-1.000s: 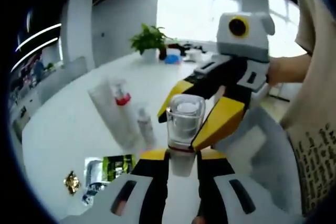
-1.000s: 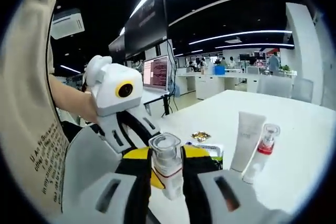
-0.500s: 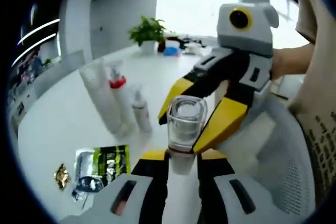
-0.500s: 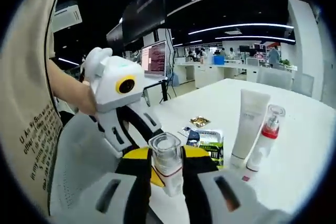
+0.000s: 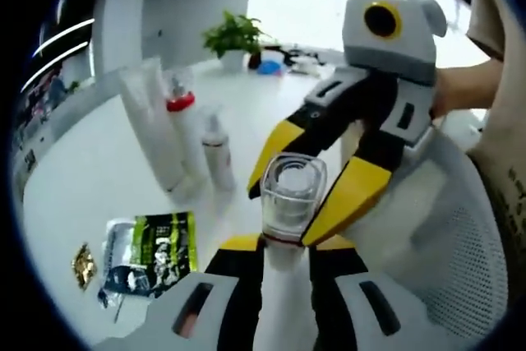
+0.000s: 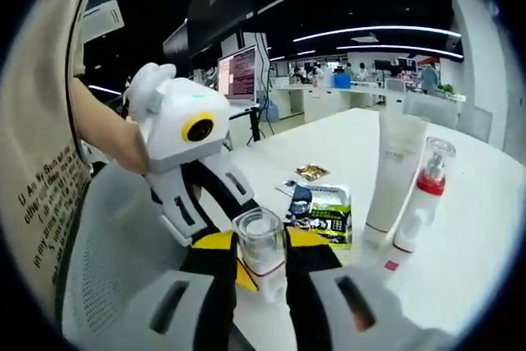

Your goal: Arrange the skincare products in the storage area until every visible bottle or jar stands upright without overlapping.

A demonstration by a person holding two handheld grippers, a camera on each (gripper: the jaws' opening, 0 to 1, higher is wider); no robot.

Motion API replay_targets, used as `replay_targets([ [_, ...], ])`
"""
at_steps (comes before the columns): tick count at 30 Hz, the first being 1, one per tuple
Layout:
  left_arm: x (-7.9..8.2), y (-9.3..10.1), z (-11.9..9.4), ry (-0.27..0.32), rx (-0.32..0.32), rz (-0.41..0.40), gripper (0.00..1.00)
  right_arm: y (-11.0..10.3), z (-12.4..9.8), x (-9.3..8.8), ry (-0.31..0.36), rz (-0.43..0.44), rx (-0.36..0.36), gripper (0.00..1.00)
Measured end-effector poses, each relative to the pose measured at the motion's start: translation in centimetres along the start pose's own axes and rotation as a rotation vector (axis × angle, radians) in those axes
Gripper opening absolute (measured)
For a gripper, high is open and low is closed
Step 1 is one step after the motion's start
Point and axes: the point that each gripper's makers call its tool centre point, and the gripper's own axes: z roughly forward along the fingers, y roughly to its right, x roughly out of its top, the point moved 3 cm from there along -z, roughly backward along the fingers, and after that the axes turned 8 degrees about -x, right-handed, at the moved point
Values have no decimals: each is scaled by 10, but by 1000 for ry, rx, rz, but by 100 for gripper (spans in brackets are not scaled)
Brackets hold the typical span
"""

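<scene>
A small bottle with a clear square cap [image 5: 291,191] is held over a grey mesh chair, off the white table's edge. My left gripper [image 5: 285,246] is shut on its lower body. My right gripper [image 5: 281,213] comes in from the right, its yellow fingers [image 5: 349,195] closed on either side of the cap. In the right gripper view the same bottle [image 6: 261,244] sits between my right gripper's jaws [image 6: 263,262], with the left gripper's body [image 6: 185,133] at the left. On the table a white tube [image 5: 152,133], a red-collared pump bottle [image 5: 182,117] and a small spray bottle [image 5: 218,154] stand upright.
A green-and-black sachet [image 5: 160,248] and a gold-wrapped piece [image 5: 82,262] lie flat on the white table [image 5: 90,178]. A potted plant [image 5: 234,39] stands at its far end. The mesh chair [image 5: 444,236] is under the grippers. The tube [image 6: 390,174], pump bottle [image 6: 423,195] and sachet [image 6: 325,215] sit at the right.
Both views have moved closer to the table, so the upright products and the sachet look larger. The capped bottle stays held in both grippers.
</scene>
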Motion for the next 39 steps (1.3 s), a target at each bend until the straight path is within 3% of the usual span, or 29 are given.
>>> replay_targets([
  [11, -12, -3, 8, -25, 17, -5, 18, -2, 5, -10, -41, -8, -3, 21],
  [21, -12, -6, 11, 1, 25, 7, 18, 5, 5, -11, -27, 68, -24, 22],
  [39, -10, -14, 17, -12, 3, 38, 17, 10, 6, -10, -13, 88, -50, 27],
])
